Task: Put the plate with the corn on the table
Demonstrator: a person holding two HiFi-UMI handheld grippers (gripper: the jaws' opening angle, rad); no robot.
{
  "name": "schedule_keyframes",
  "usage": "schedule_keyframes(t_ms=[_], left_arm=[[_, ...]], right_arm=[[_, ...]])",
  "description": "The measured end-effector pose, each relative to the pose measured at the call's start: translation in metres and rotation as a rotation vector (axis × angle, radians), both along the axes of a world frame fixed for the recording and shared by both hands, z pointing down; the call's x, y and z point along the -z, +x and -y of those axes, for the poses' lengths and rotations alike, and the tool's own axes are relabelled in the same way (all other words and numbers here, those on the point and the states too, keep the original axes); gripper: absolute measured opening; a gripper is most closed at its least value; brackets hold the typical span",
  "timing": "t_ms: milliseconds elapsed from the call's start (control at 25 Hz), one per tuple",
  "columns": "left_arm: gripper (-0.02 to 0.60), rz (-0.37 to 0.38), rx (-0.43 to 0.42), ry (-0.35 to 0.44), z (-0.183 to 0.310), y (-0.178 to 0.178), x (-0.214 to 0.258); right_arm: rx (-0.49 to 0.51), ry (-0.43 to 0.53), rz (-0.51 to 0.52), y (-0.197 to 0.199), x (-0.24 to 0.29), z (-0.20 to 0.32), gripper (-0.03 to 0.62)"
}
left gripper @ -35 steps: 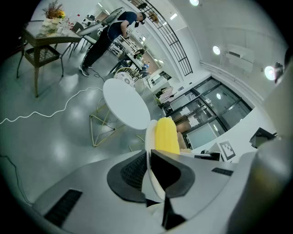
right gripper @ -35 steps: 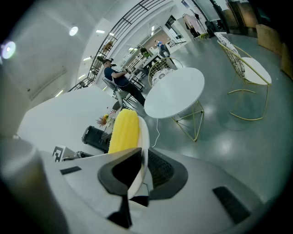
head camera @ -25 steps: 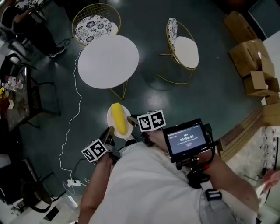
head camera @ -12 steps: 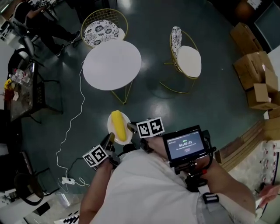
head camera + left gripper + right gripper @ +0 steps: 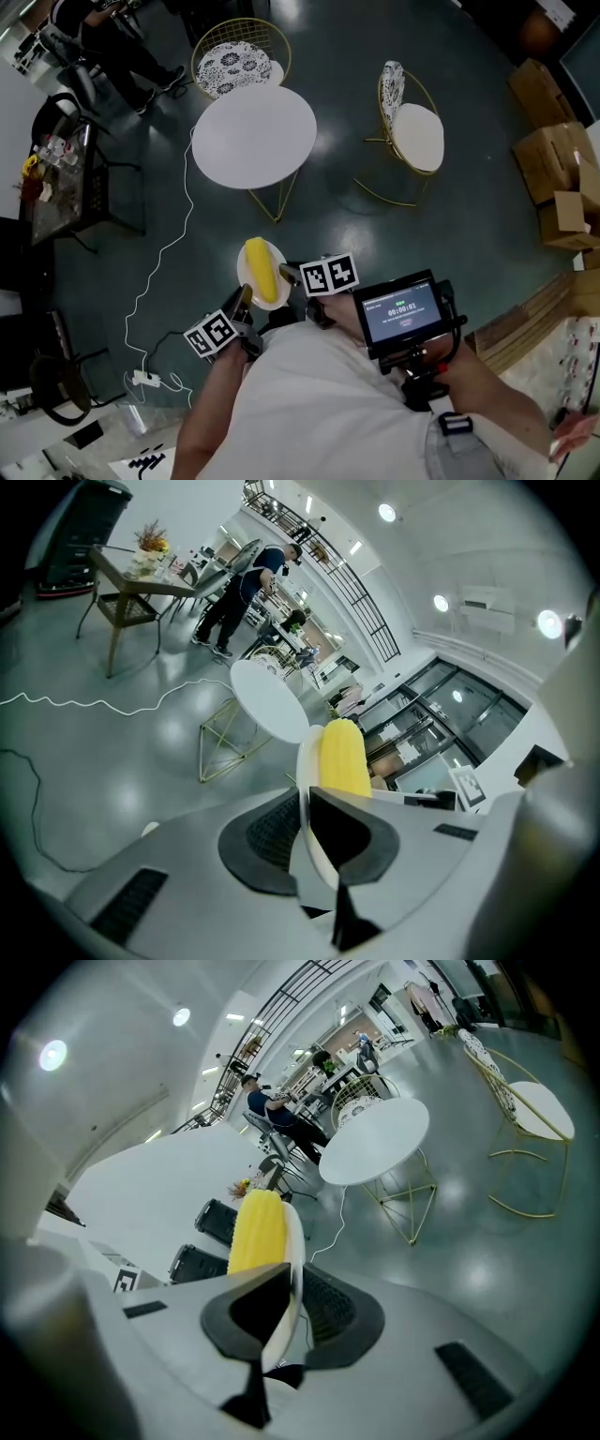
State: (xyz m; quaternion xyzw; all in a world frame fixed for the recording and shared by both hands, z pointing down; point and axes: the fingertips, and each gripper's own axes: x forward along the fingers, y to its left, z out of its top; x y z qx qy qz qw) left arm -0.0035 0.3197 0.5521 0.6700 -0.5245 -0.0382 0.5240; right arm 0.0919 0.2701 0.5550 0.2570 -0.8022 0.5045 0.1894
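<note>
so, left gripper (image 5: 243,300) and right gripper (image 5: 286,273) each pinch the plate (image 5: 242,273) rim; keep both level so the corn (image 5: 262,269) won't roll while reaching the table (image 5: 253,137).

Open floor (image 5: 328,225) leads up to the round surface (image 5: 253,136); one chair (image 5: 239,58) stands behind it, another (image 5: 412,131) to its right, and a cable (image 5: 172,246) trails at its left.

White shirt (image 5: 309,403); grey left gripper (image 5: 302,803), right gripper (image 5: 291,1283); black pads (image 5: 269,833).
</note>
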Motion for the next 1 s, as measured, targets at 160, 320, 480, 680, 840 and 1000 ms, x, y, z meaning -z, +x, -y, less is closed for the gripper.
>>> schedule_keyframes(t_ms=[160, 320, 480, 680, 840, 1000], left_arm=[[0.035, 0.001, 0.009, -0.001, -0.004, 0.0, -0.002], [0.035, -0.001, 0.017, -0.005, -0.006, 0.001, -0.004], [0.035, -0.002, 0.021, 0.0, -0.005, 0.0, -0.005], [0.035, -0.005, 0.013, 0.006, 0.0, 0.0, -0.006], [0.035, -0.006, 0.005, 0.003, 0.001, 0.003, -0.006], [0.035, 0.0, 0.004, 0.002, 0.004, -0.004, -0.008]], right_arm=[[0.008, -0.005, 0.0, 0.0, -0.003, -0.003, 0.048], [0.014, -0.008, 0.0, 0.0, -0.004, -0.005, 0.048], [0.013, -0.007, 0.006, -0.001, -0.005, -0.003, 0.048], [0.003, 0.0, 0.007, 0.0, -0.005, 0.001, 0.048], [-0.006, 0.002, 0.011, 0.003, -0.004, 0.001, 0.048], [-0.005, 0.005, 0.016, -0.003, -0.005, 0.004, 0.048]])
